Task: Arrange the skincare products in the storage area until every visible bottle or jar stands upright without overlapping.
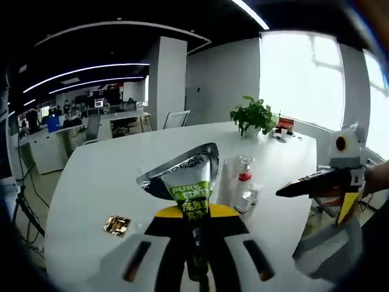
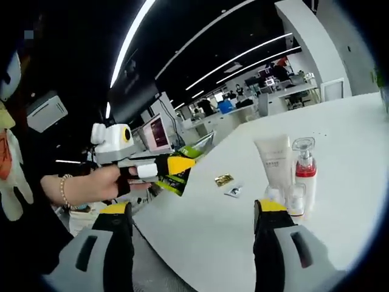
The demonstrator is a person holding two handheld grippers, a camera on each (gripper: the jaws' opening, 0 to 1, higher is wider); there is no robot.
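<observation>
One green tube (image 1: 189,185) — "PURE" legible — between left gripper (image 1: 196,243) fingers

Left tongs (image 1: 196,255) clamped, right tongs (image 2: 193,216) agape

I am noting a white table (image 1: 109,176) carrying the non-task items. A potted green plant (image 1: 254,115) is standing near its far edge, with a red object (image 1: 284,123) lying just beside it. A small gold foil packet (image 1: 117,225) is lying flat on the tabletop, and in the right gripper view a small silver sachet (image 2: 233,191) is lying just beside it. A white office chair (image 1: 175,118) is standing behind the table. Desks with monitors (image 2: 270,82) are showing in the background.
</observation>
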